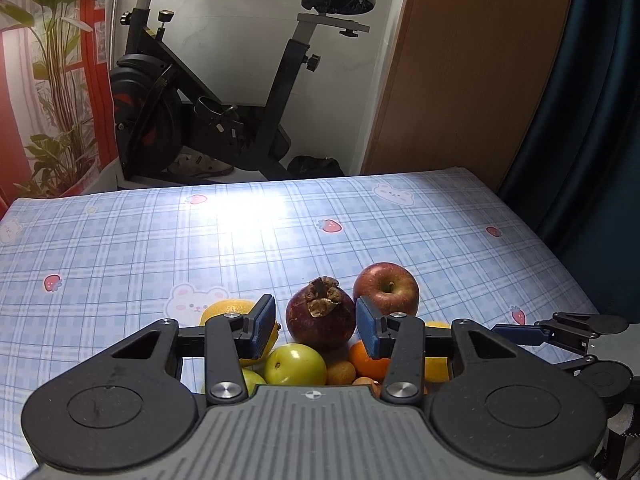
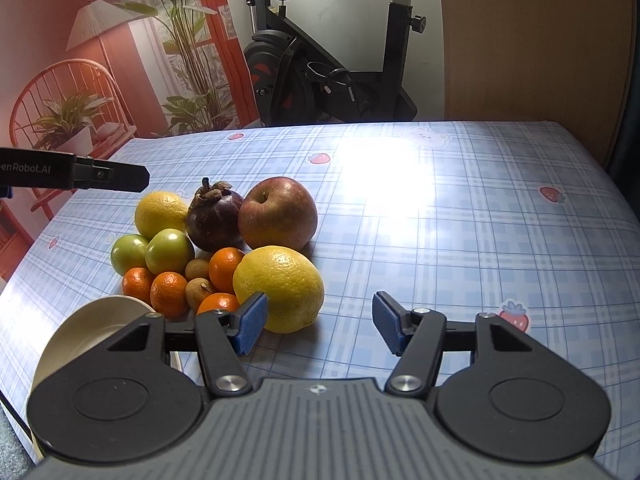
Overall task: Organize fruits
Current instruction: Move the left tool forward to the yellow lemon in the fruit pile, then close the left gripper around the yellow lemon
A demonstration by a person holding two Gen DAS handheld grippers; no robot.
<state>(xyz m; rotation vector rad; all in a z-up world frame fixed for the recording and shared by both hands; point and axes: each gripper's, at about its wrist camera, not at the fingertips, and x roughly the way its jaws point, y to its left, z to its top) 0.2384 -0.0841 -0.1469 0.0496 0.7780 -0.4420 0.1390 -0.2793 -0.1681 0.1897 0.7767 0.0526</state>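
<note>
- While our left tool (image 1: 316, 328) stands released, the mangosteen (image 1: 321, 316) on the tabletop (image 1: 160, 240) lies straight ahead between its pads, untouched.
- Our right tool (image 2: 320, 324), released, has the lemon (image 2: 280, 286) at its left pad.

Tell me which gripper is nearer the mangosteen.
Left. The left gripper has its open jaws on either side of the mangosteen; the right gripper sits back by the near lemon.
</note>
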